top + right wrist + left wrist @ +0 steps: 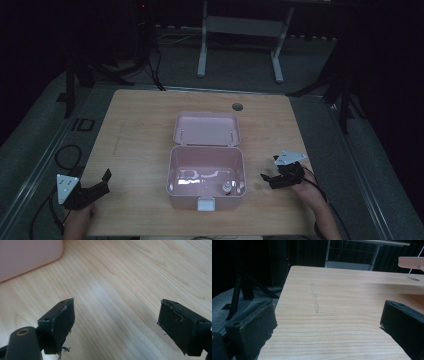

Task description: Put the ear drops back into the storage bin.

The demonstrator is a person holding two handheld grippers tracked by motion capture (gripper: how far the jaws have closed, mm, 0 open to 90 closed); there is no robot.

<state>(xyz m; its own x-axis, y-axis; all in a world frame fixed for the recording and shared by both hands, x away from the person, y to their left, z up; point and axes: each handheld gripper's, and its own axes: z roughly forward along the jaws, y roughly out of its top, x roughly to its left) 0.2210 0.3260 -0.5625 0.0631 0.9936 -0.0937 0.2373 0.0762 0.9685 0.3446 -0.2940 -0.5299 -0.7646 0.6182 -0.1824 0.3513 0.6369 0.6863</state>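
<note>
Nearest the high view's camera, at the table's (140, 125) front edge: a pink plastic box (206, 180), lid (206, 129) swung fully open and lying back flat behind it, white latch (205, 203) on the front wall. Inside, near the front right corner, one small upright bottle-like item (226, 188), too small to identify; otherwise bare, glossy floor with light reflections. Just right of the box, right hand-held gripper (267, 179), released, jaws spread wide over bare wood, holding nothing; pink box corner (27, 257) seen at the upper left of its own view. Well left of the box, left hand-held gripper (102, 181), likewise released and empty, jaws apart above the wood grain. Round cable hole (237, 106) near the table's far edge, behind the lid.
</note>
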